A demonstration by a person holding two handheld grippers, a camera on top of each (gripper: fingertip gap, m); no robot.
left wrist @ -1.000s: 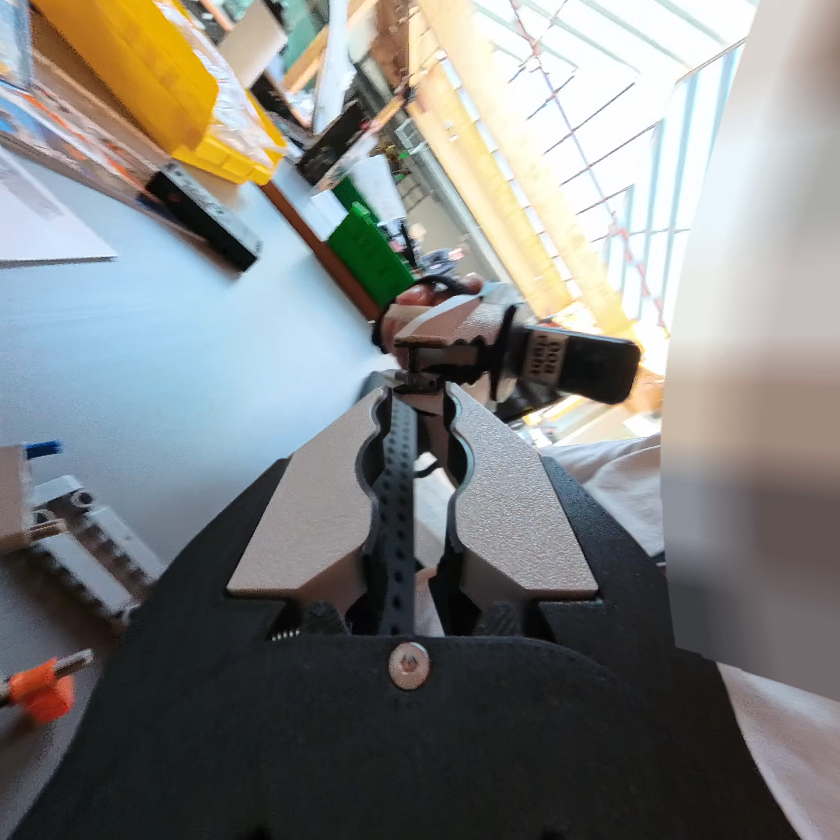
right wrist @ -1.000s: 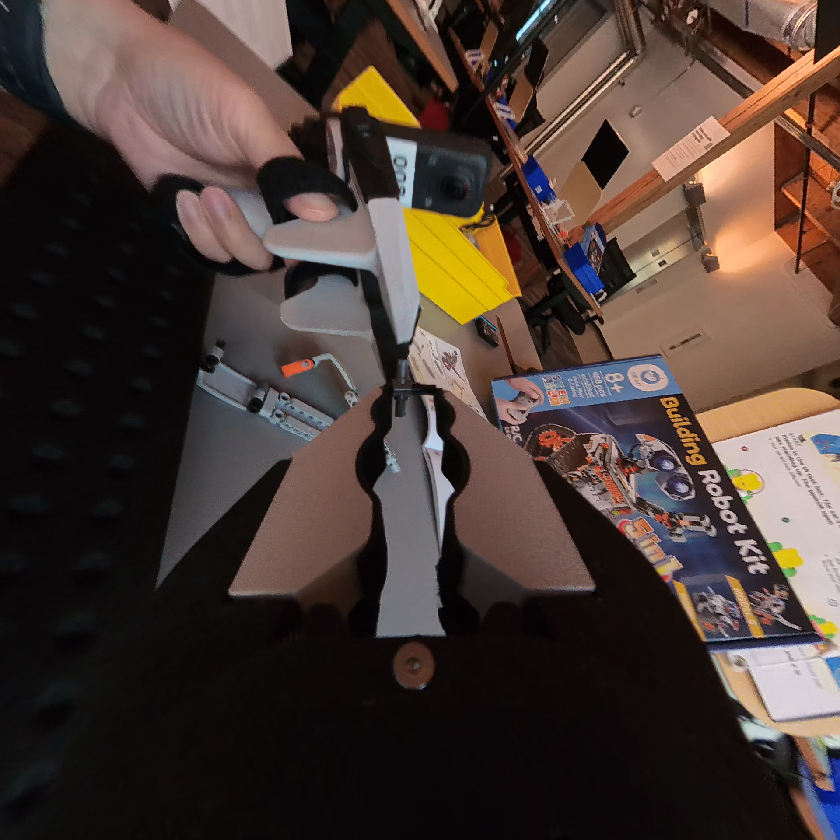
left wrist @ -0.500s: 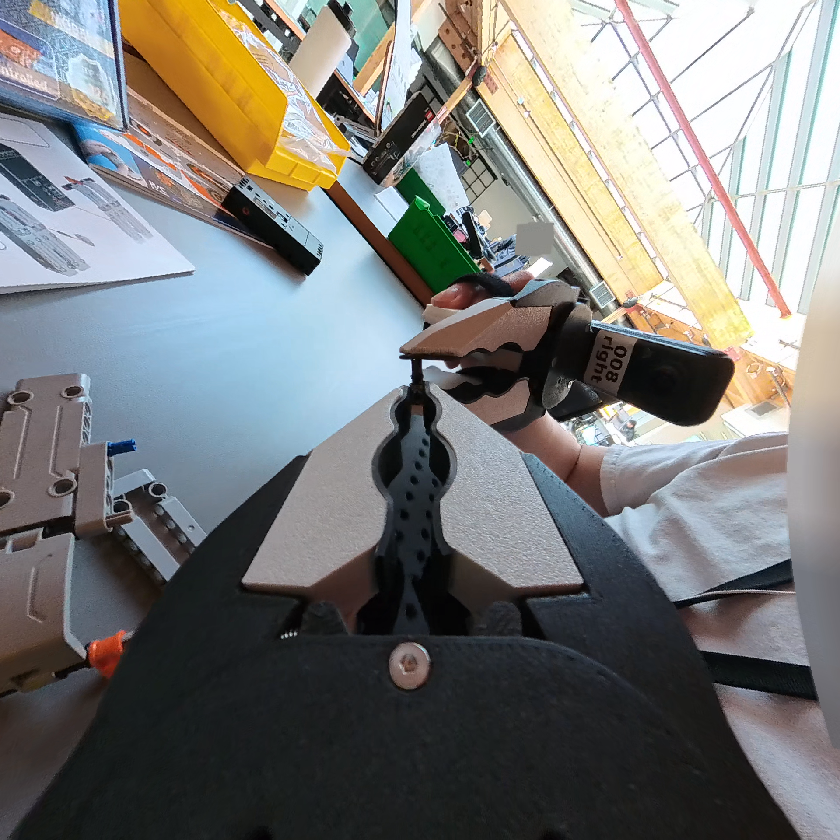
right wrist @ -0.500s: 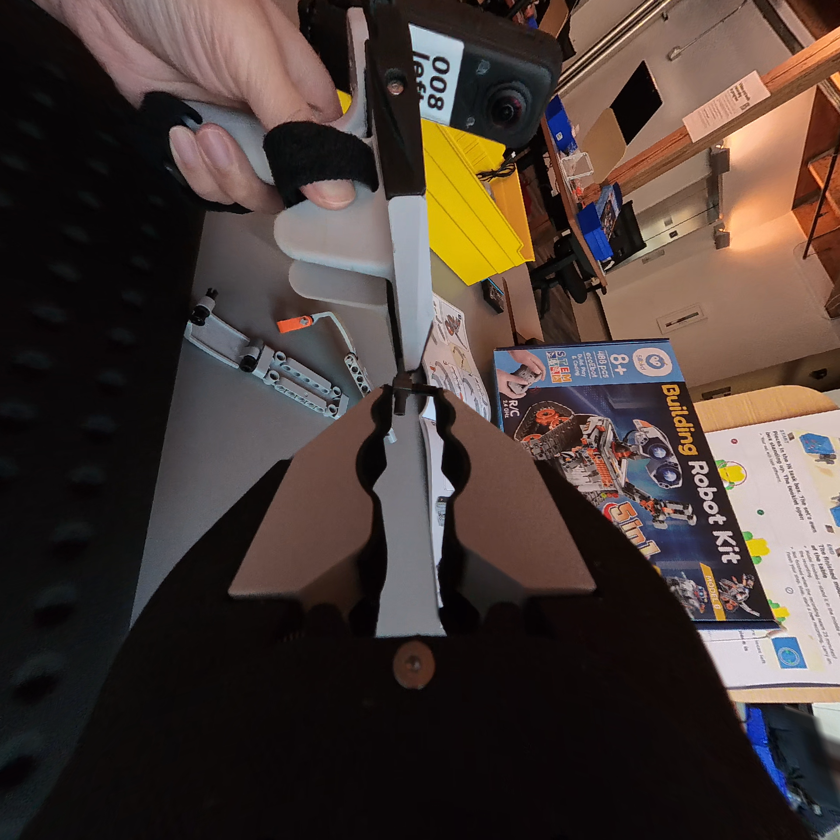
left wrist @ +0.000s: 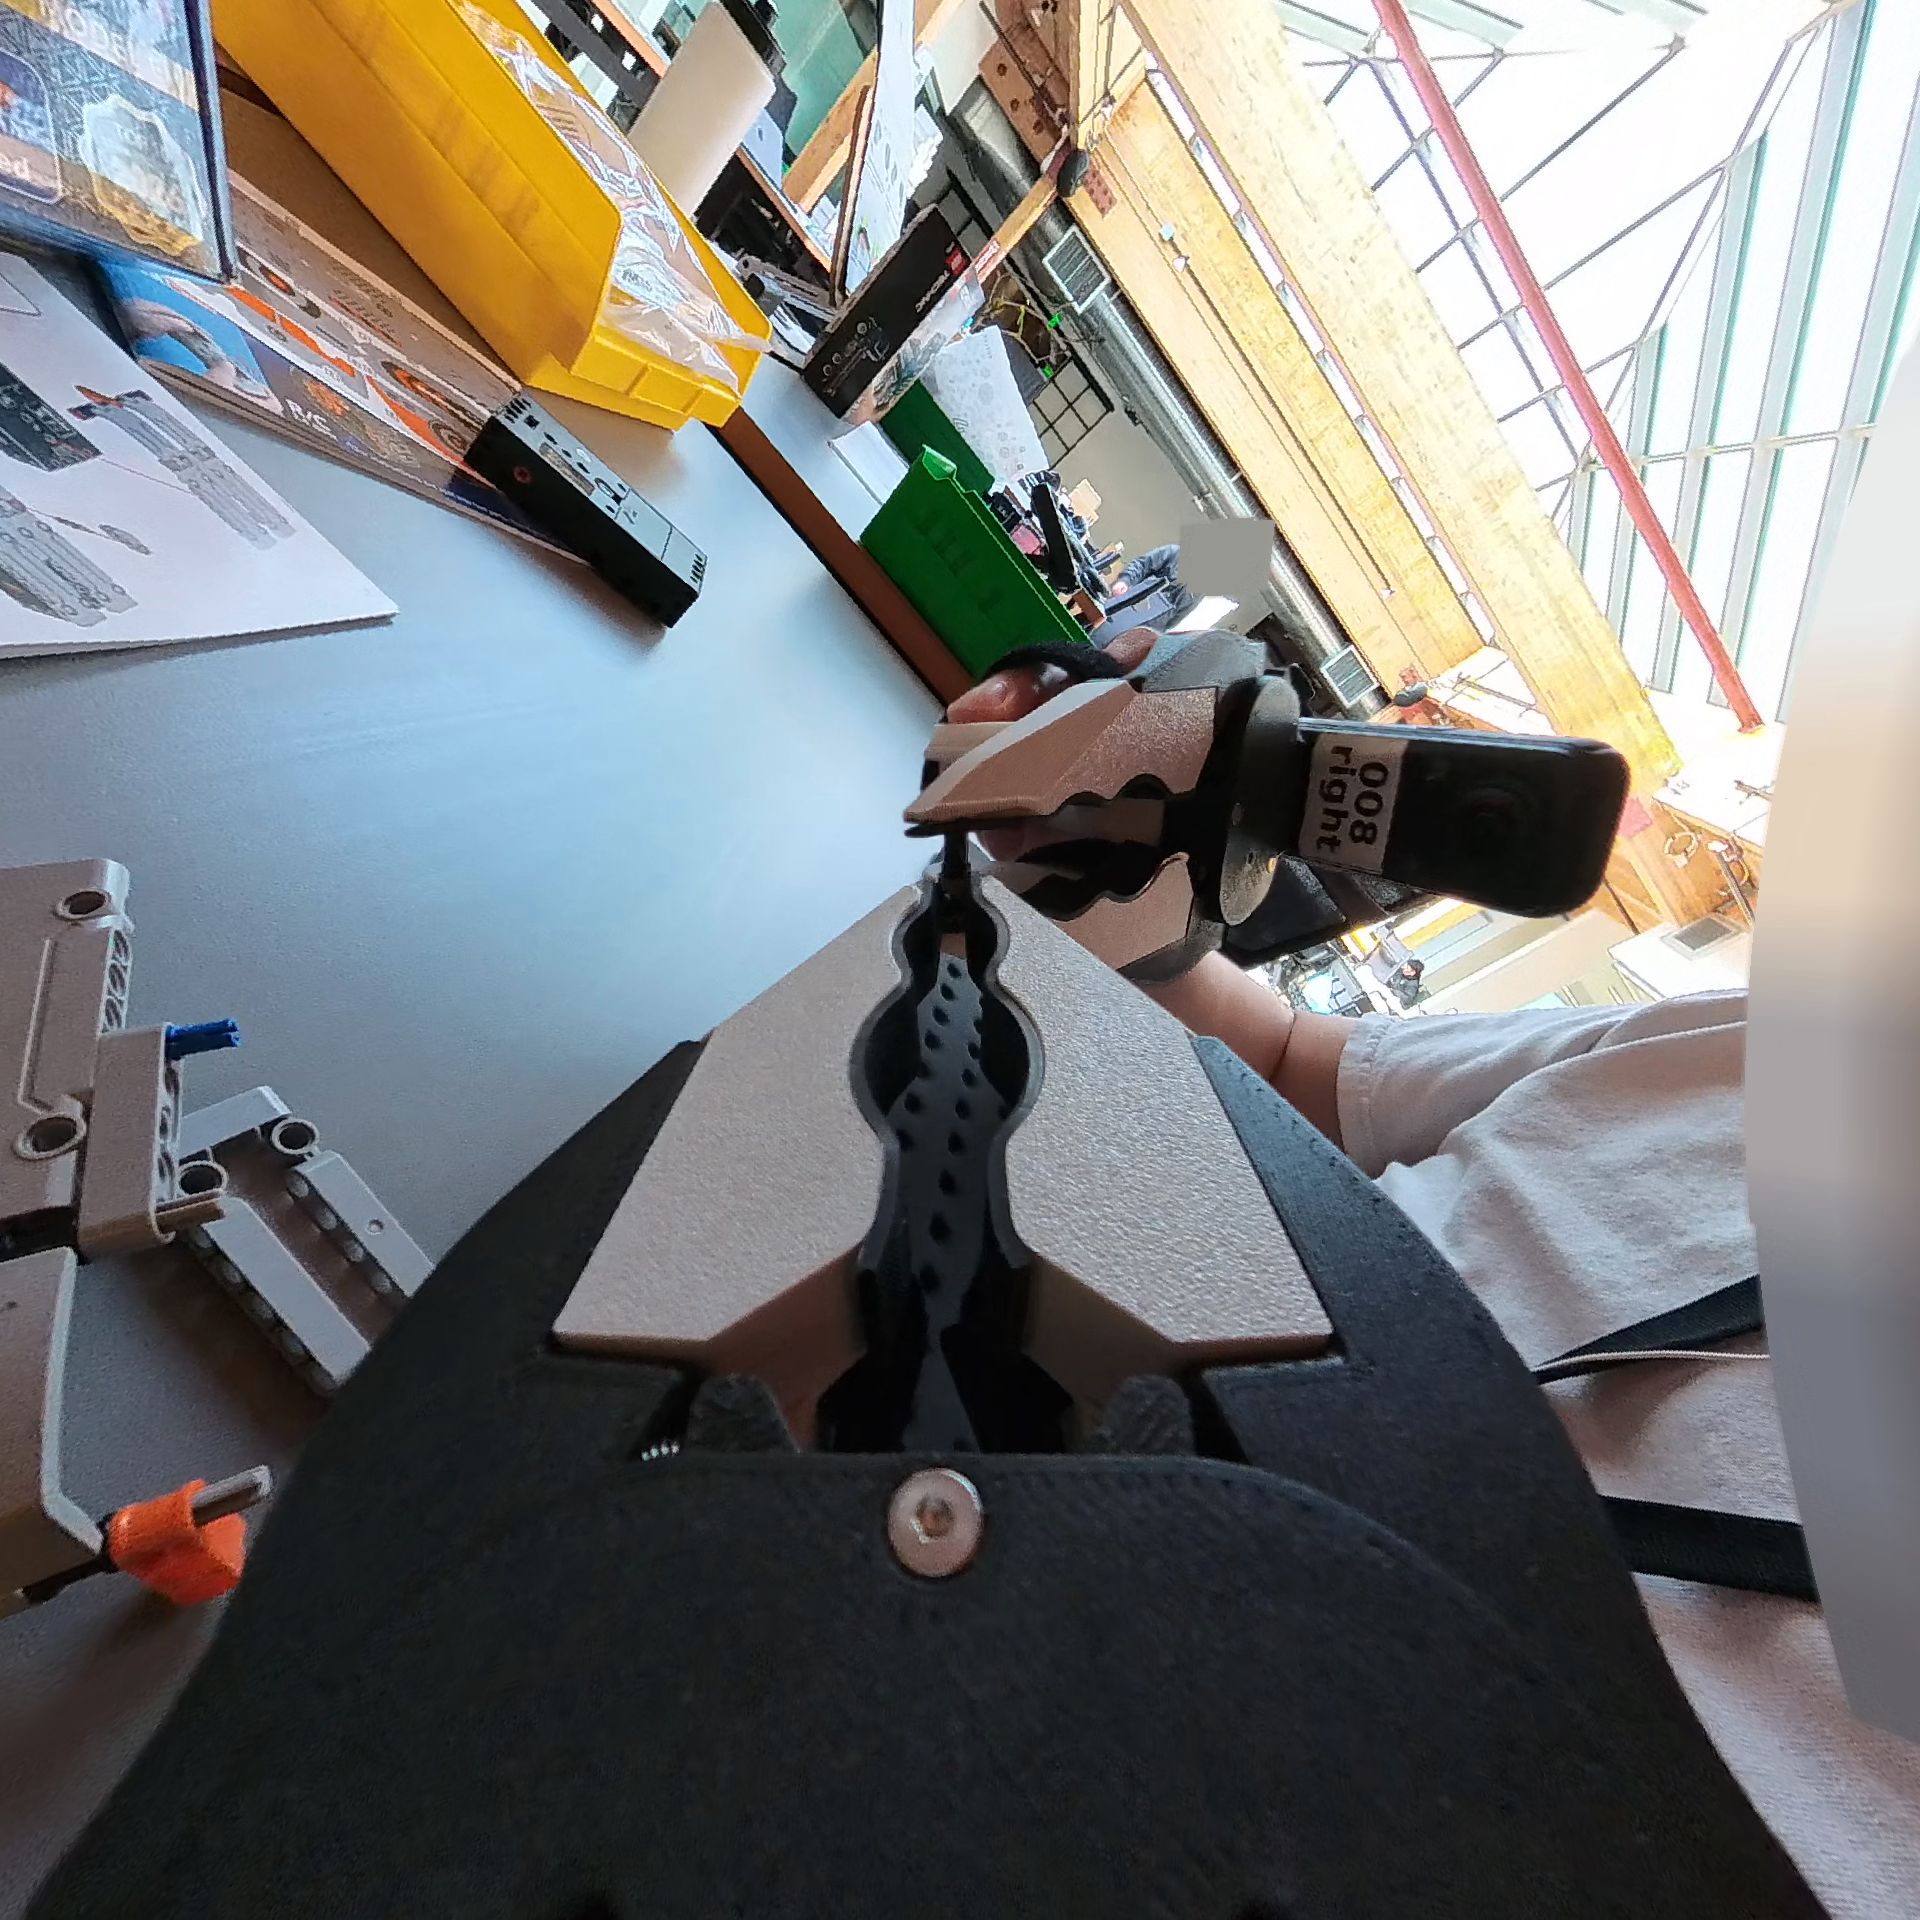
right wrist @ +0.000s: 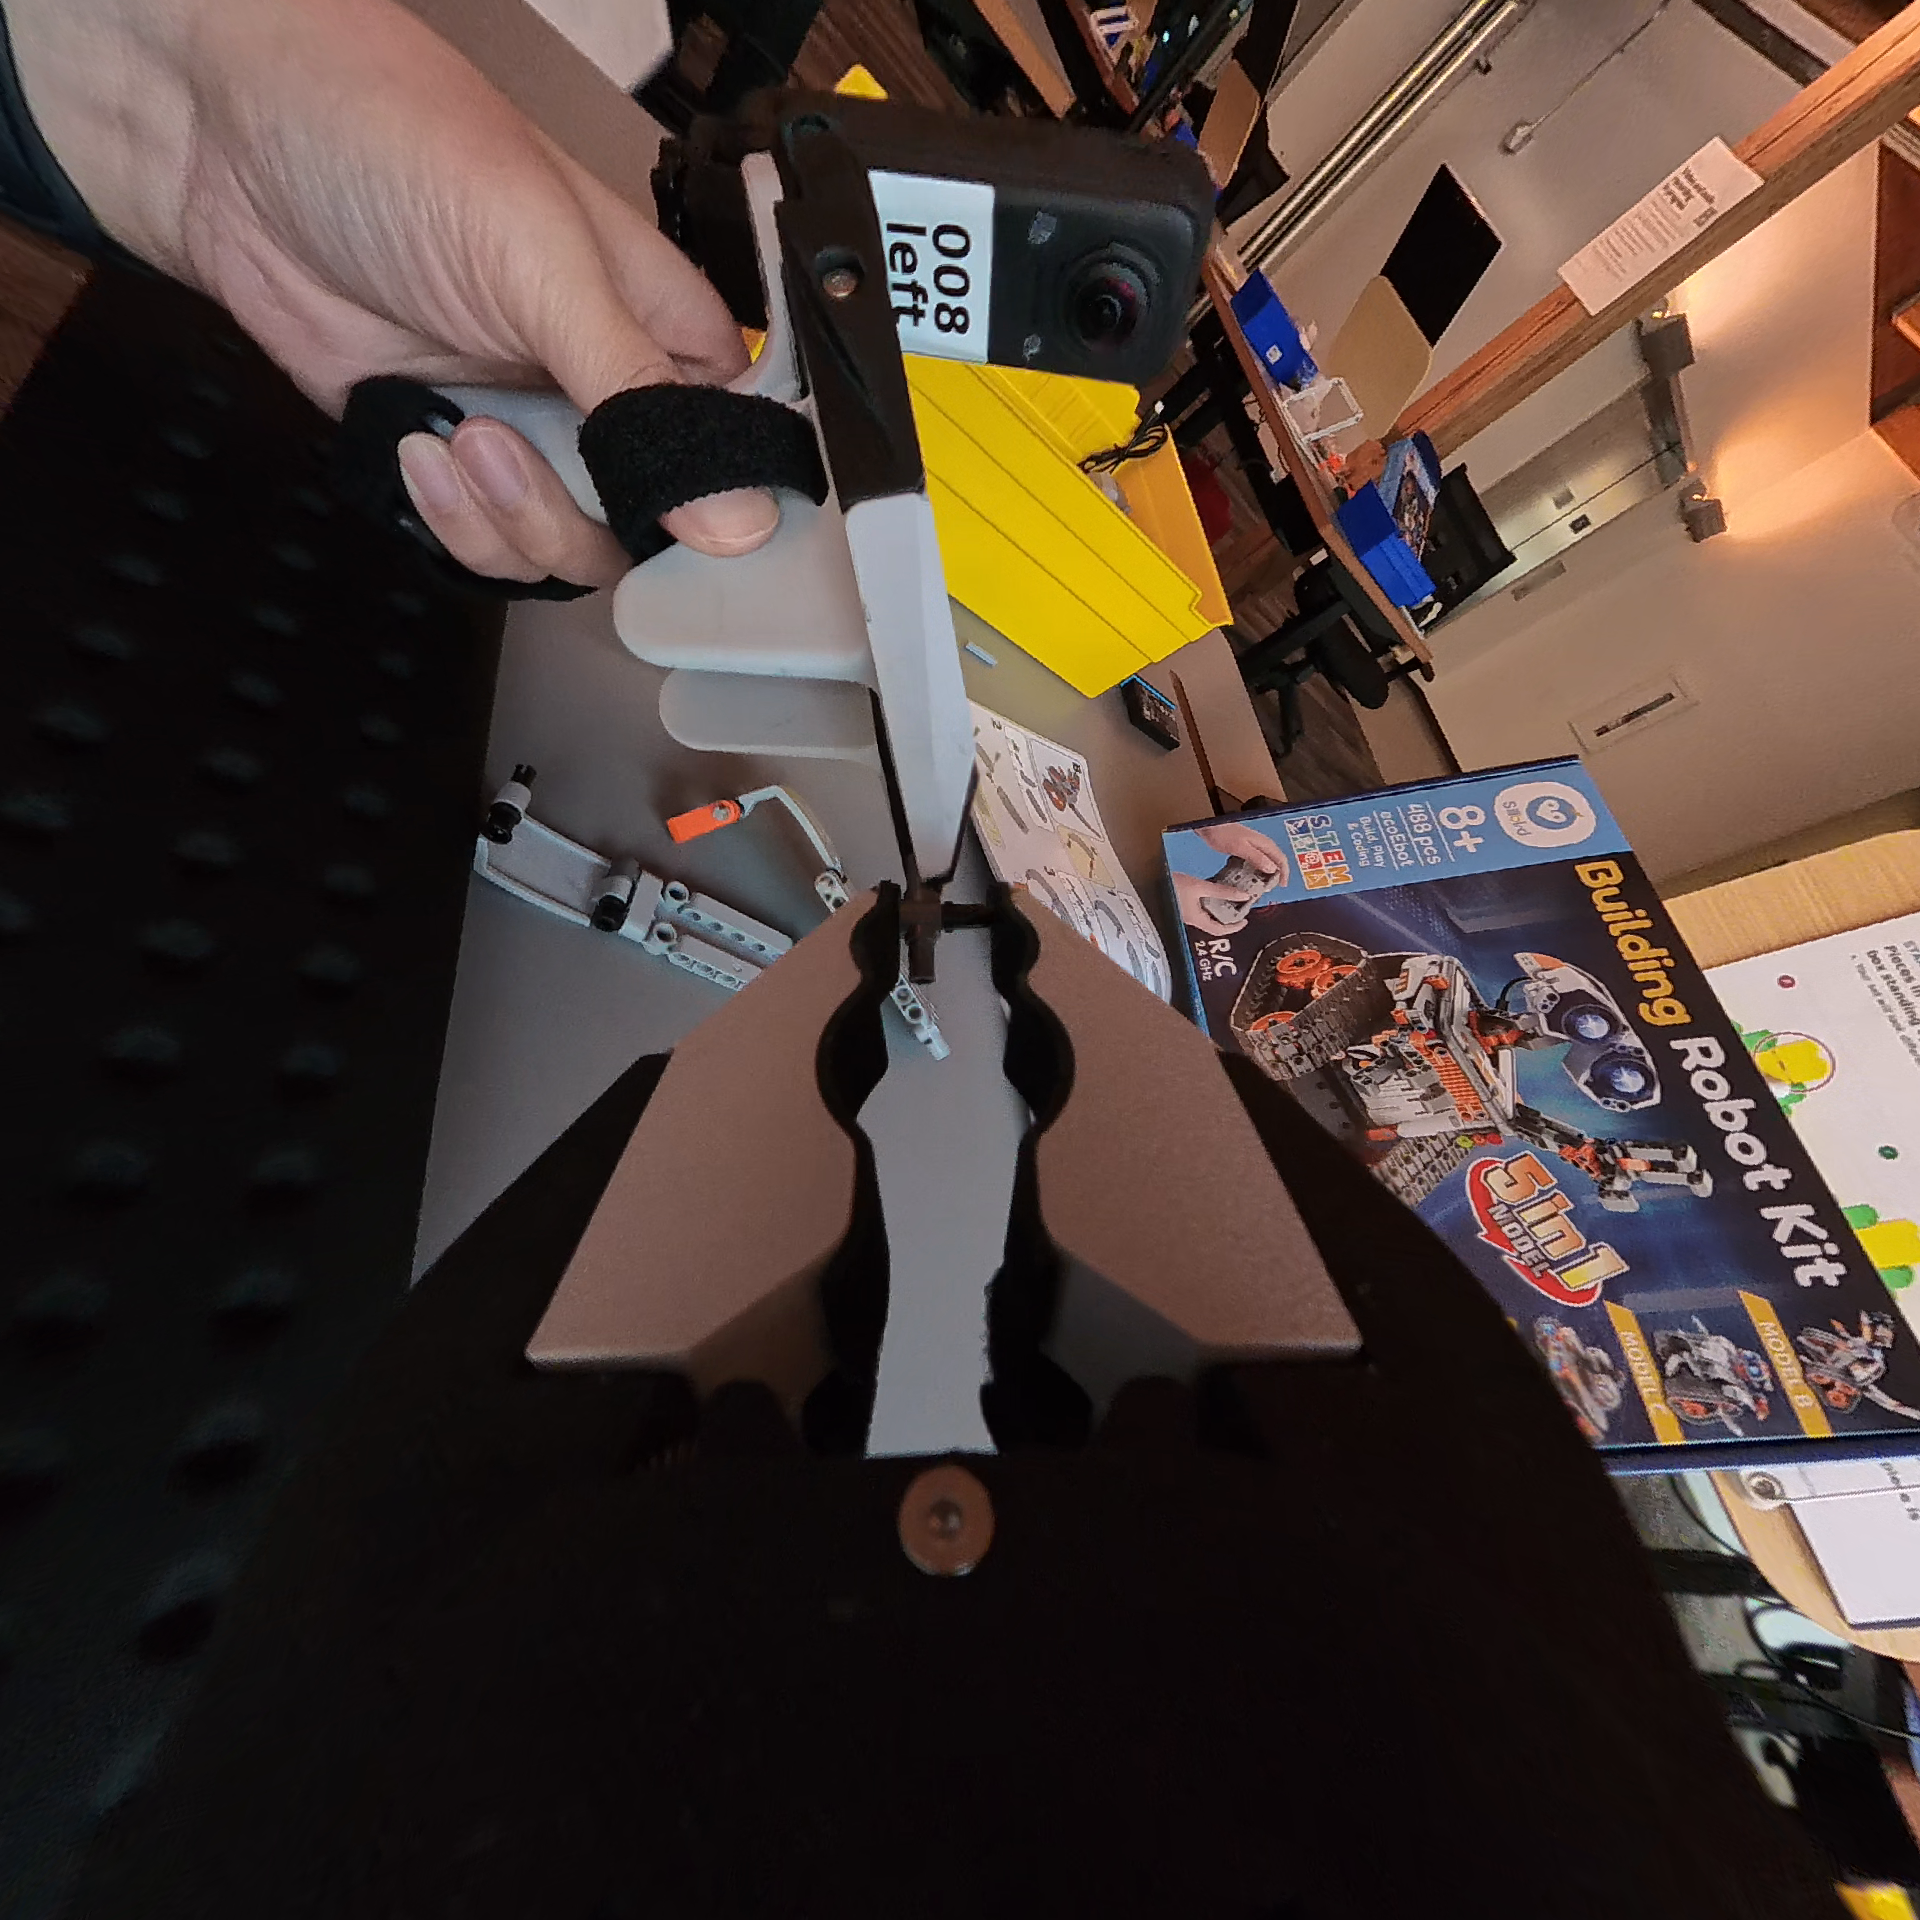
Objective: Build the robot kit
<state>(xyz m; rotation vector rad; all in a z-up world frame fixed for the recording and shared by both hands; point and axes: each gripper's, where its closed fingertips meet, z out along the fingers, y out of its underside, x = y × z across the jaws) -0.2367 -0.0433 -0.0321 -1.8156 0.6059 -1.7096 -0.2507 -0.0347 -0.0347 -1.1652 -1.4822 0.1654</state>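
Observation:
My left gripper (left wrist: pixel 951 883) and right gripper (right wrist: pixel 940 914) meet tip to tip in the air above the grey table (left wrist: pixel 468 779). A small black connector piece (right wrist: pixel 925 925) sits where the tips meet. In the left wrist view the left fingertips are pressed together on the black piece (left wrist: pixel 954 868), and the right gripper (left wrist: pixel 935 821) comes in from the right and touches it. In the right wrist view the right fingertips stand a little apart with the piece spanning between them, and the left gripper (right wrist: pixel 920 868) points down onto it. A hand holds each gripper.
A grey beam assembly (left wrist: pixel 260 1226) with an orange connector (left wrist: pixel 171 1538) lies on the table, also in the right wrist view (right wrist: pixel 623 904). An instruction booklet (left wrist: pixel 156 540), a blue kit box (right wrist: pixel 1507 1091), a black box (left wrist: pixel 592 509), a yellow bin (left wrist: pixel 499 197) and a green bin (left wrist: pixel 966 561) lie farther off. My two grippers' fingertips are within a few centimetres of each other.
My left fingers have closed from a wider gap to shut at the tips. Both views have swung a little, and the two grippers have stayed tip to tip.

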